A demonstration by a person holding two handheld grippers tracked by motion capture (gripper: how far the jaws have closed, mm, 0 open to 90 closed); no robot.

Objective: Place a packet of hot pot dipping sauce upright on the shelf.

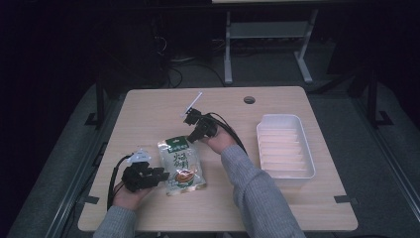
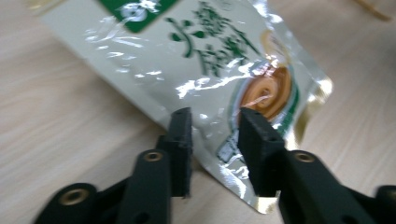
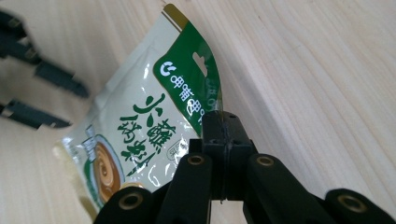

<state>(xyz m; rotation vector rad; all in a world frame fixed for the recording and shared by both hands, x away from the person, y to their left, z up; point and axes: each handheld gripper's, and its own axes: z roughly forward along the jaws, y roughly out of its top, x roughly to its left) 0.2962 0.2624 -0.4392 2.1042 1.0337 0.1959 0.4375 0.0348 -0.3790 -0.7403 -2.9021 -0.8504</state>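
Now, pouch: a glossy food pouch [image 1: 181,165] with a green header lies near the middle of the tabletop [image 1: 148,106], a little toward the near edge and left of centre, its header end pointing to the far edge.
Right gripper: the right gripper [image 3: 223,122] has its jaws pressed together on the pouch's side edge just below the green header; in the high view the right gripper [image 1: 193,137] sits at the pouch's far right corner, hand behind it.
Left gripper: the left gripper [image 2: 215,128] stands with a narrow gap between its jaws, hovering over the pouch's lower end by the printed bowl; its pads are not pressing the foil. In the high view it [image 1: 159,174] sits just left of the pouch's near end.
Tray: a white ribbed tray [image 1: 311,161] rests near the right edge of the tabletop, well apart from the pouch.
Hole: a round cable hole [image 1: 249,99] sits near the far edge.
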